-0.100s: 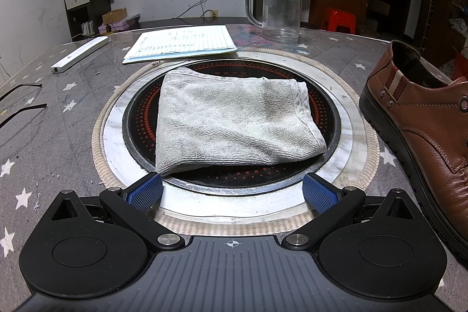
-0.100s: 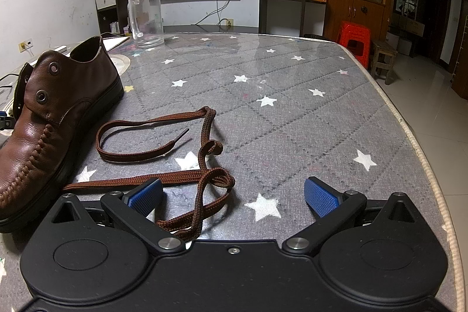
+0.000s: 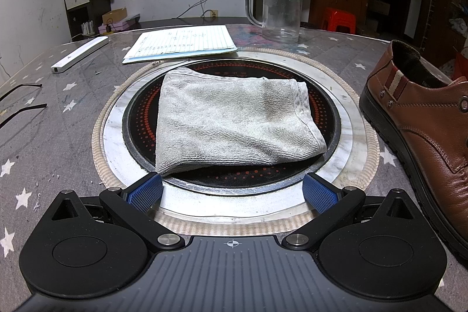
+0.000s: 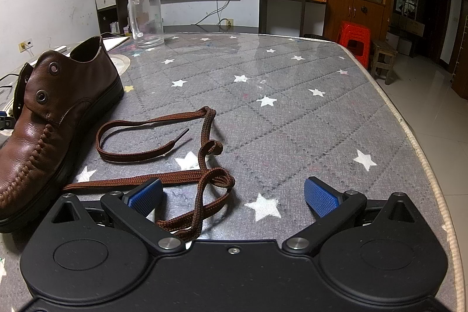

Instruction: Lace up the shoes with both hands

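Left wrist view: the left gripper (image 3: pixel 232 190) is hanging with its jaws spread wide and holding nothing, facing a folded grey towel (image 3: pixel 234 122) just ahead. The brown shoe (image 3: pixel 421 133) is lying off to its right, its long axis running away from the tool, heel at the far end.

Right wrist view: the right gripper (image 4: pixel 232 196) is also standing wide apart, gripping nothing. The brown shoelace (image 4: pixel 181 163) is lying loose ahead, one loop trailing between its fingers; its black tip is pointing away to the right. The shoe (image 4: pixel 49 119) is sitting to the left, toe nearest.

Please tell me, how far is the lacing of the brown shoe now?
Nothing looks done yet: the brown shoe shows empty eyelets, and the shoelace lies loose on the table beside it. Nothing is in hand; the right gripper and left gripper are both open. All of the threading is left.
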Motion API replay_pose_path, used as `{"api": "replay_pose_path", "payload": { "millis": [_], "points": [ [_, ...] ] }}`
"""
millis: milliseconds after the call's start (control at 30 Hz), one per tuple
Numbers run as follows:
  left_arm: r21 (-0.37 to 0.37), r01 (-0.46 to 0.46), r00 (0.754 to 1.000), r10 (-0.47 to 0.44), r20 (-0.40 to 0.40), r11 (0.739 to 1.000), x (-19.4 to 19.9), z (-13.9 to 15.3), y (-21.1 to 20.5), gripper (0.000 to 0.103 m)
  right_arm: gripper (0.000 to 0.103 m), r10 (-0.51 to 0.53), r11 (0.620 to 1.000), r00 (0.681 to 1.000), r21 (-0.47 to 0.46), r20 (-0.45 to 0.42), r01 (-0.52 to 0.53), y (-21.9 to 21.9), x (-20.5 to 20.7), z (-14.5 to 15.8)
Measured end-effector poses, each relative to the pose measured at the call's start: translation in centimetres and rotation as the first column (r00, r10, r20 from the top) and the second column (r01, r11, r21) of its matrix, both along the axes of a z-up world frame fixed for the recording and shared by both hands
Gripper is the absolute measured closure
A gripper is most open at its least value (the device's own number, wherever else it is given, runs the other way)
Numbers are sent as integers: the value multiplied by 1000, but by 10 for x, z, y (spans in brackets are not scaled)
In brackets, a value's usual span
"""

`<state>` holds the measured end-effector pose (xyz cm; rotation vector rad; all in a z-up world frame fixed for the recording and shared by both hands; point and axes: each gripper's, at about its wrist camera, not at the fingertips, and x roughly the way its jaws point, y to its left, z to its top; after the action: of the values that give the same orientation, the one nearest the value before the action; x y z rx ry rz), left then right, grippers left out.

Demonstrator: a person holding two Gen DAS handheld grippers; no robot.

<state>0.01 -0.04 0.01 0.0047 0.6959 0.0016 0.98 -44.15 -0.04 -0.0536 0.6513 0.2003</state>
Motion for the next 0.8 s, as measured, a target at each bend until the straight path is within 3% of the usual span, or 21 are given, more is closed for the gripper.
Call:
{"api": "replay_pose_path", "payload": {
  "millis": [500, 800],
  "points": [
    [3, 3, 1000, -3, -1, 1000, 1, 0, 0, 0, 0, 0, 1000, 1000, 0, 0, 0, -3, 0, -1],
    [47, 4, 1000, -4, 0, 999, 0, 3, -6, 4, 0, 2, 1000, 1000, 9, 1, -2, -2, 0, 0]
  ]
}}
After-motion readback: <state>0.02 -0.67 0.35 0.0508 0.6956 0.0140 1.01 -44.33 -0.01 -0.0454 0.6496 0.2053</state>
